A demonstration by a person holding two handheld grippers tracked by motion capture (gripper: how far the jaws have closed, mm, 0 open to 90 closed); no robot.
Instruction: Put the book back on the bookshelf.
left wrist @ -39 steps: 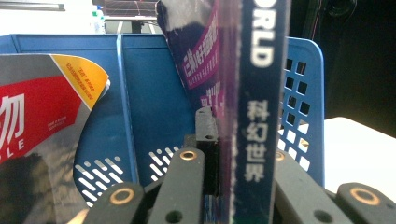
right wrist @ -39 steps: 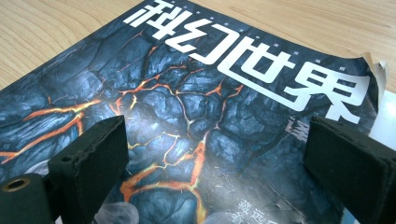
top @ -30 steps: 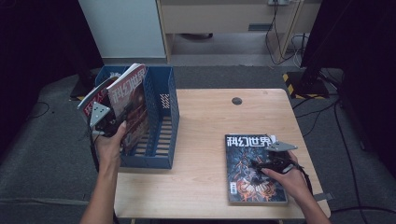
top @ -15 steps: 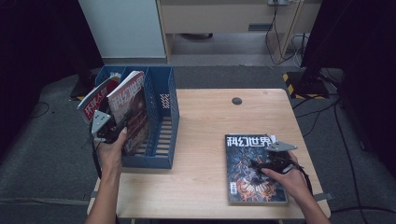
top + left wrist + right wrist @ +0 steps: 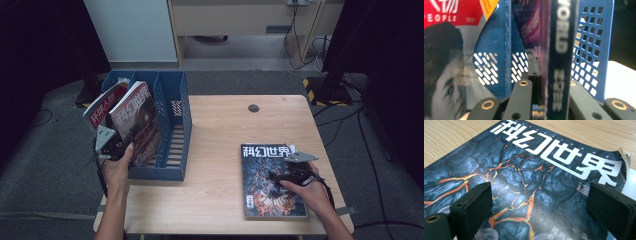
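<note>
Two magazines are in my reach: my left gripper [image 5: 116,147] is pinching the spine edge of a dark magazine [image 5: 135,122], its jaws pressed together on it, holding it upright over the near end of the blue file rack [image 5: 172,125]. Just left of those jaws a red-titled magazine [image 5: 451,57] leans in the rack's outer slot. My right gripper [image 5: 290,175] rests on the lava-cover magazine [image 5: 524,177] lying flat on the wooden table [image 5: 220,135], jaws spread wide with its cover between and below them.
</note>
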